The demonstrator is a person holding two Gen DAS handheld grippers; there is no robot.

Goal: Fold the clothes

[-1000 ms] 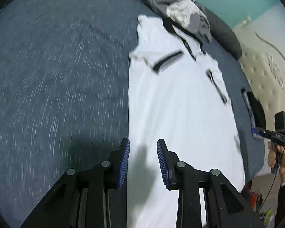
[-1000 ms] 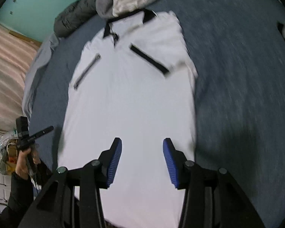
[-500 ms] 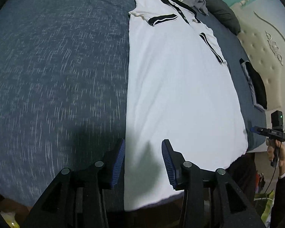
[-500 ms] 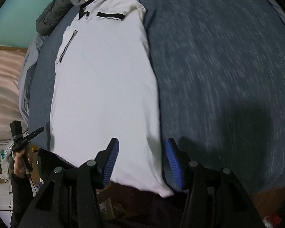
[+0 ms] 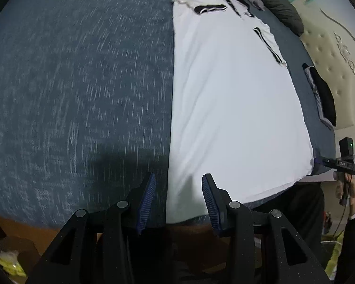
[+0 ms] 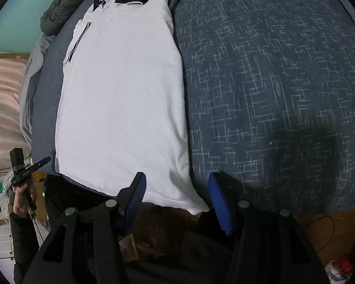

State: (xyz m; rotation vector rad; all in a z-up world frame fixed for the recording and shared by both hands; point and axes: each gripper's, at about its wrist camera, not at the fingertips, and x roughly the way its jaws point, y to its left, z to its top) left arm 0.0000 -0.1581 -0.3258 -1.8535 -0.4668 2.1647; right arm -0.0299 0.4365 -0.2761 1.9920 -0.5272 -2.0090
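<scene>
Left claw (image 5: 178, 197) open, empty, hovering over the hem's left corner of the white polo shirt (image 5: 229, 99). Right claw (image 6: 176, 200) open too, above the hem's right corner. Shirt lies flat on the bed (image 5: 71, 82), long axis running straight away from both claws, collar far end. Hem sits at the bed edge; open bedspread outboard of each claw, clothes pile (image 6: 59, 11) beyond collar.
</scene>
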